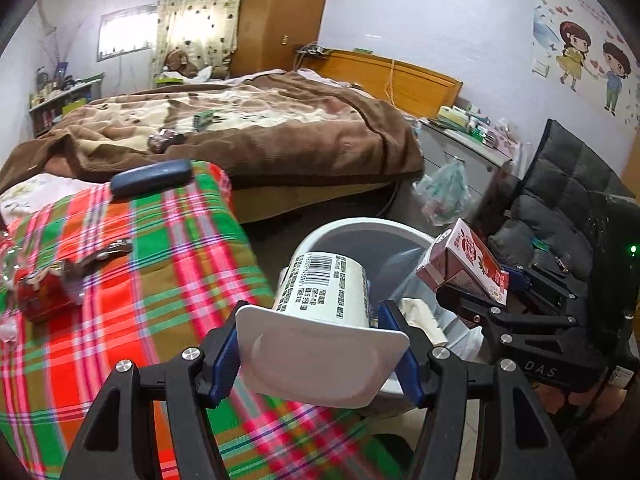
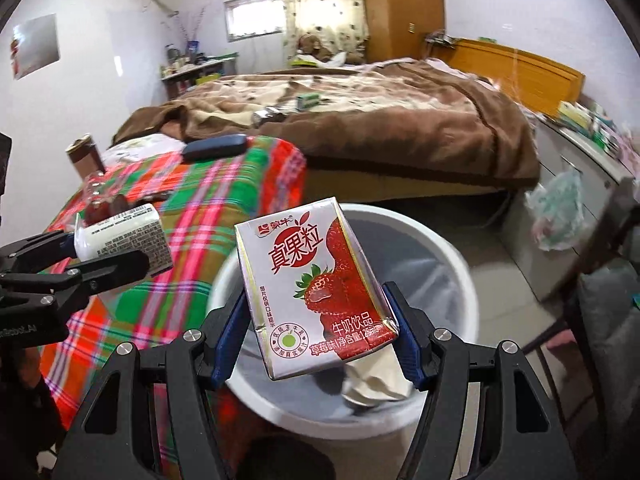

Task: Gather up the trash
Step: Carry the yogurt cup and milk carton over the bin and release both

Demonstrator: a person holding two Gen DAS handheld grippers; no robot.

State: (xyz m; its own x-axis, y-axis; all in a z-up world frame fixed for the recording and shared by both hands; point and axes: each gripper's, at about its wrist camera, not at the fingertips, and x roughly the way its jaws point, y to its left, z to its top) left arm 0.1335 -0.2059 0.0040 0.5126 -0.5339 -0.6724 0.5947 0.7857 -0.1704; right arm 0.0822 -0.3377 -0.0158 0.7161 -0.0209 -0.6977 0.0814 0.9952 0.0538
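- The left gripper (image 1: 322,354), black with blue finger pads, is clamped on a white plastic yogurt cup (image 1: 326,304) with a barcode and black print, gripping it by its square rim; the cup lies on its side, base pointing toward the round white plastic trash bin (image 1: 360,226).
- The right gripper (image 2: 320,336) pinches a small pink-and-red strawberry milk carton (image 2: 312,292) between its blue pads, tilted, directly above the bin's opening.
- Inside the bin, which is lined with a grey bag, lies a crumpled cream-coloured paper wad (image 2: 376,376), just below the carton.
- The yogurt cup hangs at the bin's near-left edge, beside the carton, the two apart.
- Left of the bin stands a surface covered in a red, green and pink plaid cloth (image 1: 168,264); on it rest a dark blue oblong case (image 1: 152,176) at the far edge and a crushed red can (image 1: 44,296).
- Beyond the bin is a bed with a brown blanket (image 1: 280,132).
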